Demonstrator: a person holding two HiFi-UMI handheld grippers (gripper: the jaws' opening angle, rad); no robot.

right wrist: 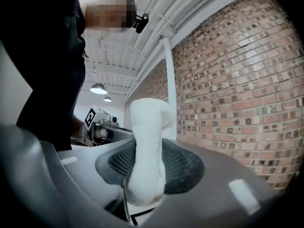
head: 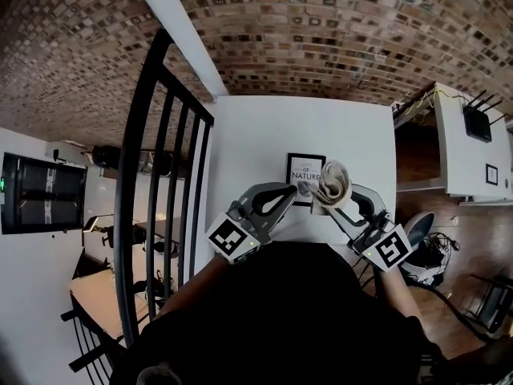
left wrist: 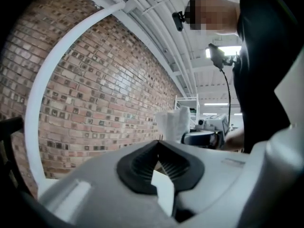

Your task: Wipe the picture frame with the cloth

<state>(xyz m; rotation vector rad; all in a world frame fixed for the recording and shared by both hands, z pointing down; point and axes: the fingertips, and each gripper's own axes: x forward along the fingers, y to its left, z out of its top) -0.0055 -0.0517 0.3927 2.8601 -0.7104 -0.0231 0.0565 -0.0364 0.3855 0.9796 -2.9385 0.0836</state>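
— Right gripper [right wrist: 148, 145] first: what is it doing?
— It is clamped on the cloth [right wrist: 147, 122], a white roll standing up out of its jaws. The left gripper [left wrist: 159, 144] has its jaws drawn together, tips meeting. A white wedge [left wrist: 164, 194] sits in the gap behind the tips, and I cannot tell what it is.
— And the picture frame [head: 305, 169]?
— It is black-edged and lies just past both sets of tips. The left tips are by its lower left corner, and the cloth is in front of its right edge.
— Room to move?
— Beyond the frame the white table [head: 256, 127] runs open to the brick wall [head: 321, 38]. Left of the left gripper the table's edge is near, with a black railing [head: 160, 167] beside it. Right of the right gripper the edge is near too, then a white cabinet [head: 449, 151].
— Count?
— Two grippers, one cloth, one frame.
— Do the views differ?
— Only the head view shows the frame's print and the table's edges. The left gripper view shows the cloth and the right gripper off to its right. The right gripper view shows the left gripper's marker cube [right wrist: 95, 118] off to its left.
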